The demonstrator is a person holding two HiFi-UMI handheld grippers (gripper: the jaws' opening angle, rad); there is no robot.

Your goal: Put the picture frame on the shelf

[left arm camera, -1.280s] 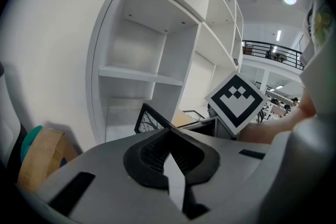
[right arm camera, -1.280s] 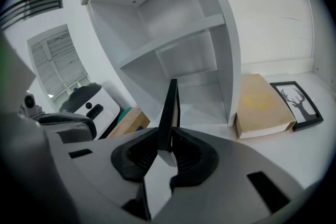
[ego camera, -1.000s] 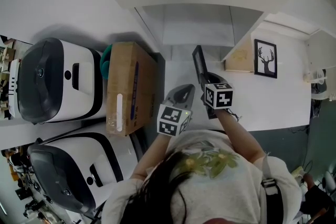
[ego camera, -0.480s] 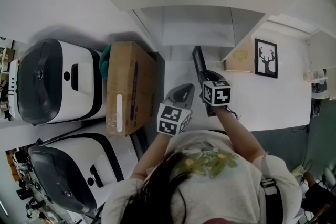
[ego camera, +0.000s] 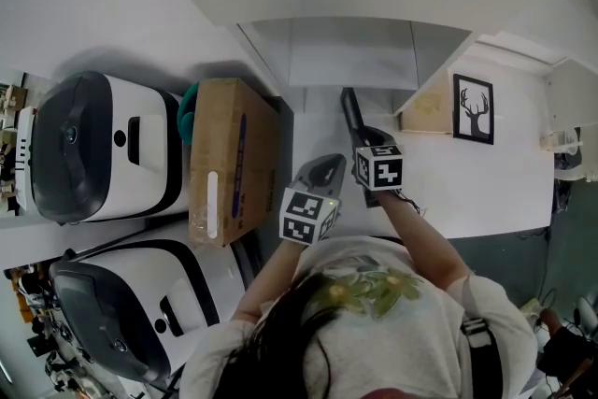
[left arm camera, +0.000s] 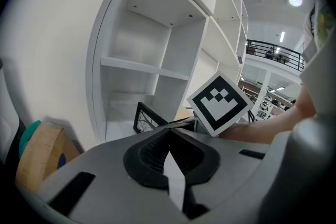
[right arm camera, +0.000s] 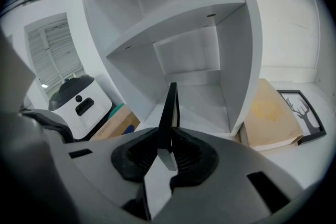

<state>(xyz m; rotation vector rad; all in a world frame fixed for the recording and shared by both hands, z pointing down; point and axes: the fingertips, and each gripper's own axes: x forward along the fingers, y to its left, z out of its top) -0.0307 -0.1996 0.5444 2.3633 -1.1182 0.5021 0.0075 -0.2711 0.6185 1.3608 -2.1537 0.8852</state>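
Observation:
The picture frame (ego camera: 352, 119) is black and seen edge-on, held upright in front of the white shelf's (ego camera: 350, 51) lowest compartment. My right gripper (ego camera: 363, 141) is shut on the frame's lower edge; in the right gripper view the frame (right arm camera: 170, 107) rises from between the pads of that gripper (right arm camera: 170, 137). My left gripper (ego camera: 326, 167) hangs just left of it, shut and holding nothing (left arm camera: 169, 136). From the left gripper view the frame (left arm camera: 148, 119) shows its glass side beside the right gripper's marker cube (left arm camera: 219, 103).
A second black frame with a deer print (ego camera: 473, 106) leans beside a wooden board (ego camera: 425, 100) right of the shelf. A cardboard box (ego camera: 229, 154) stands left of the shelf, with two white machines (ego camera: 103, 140) further left.

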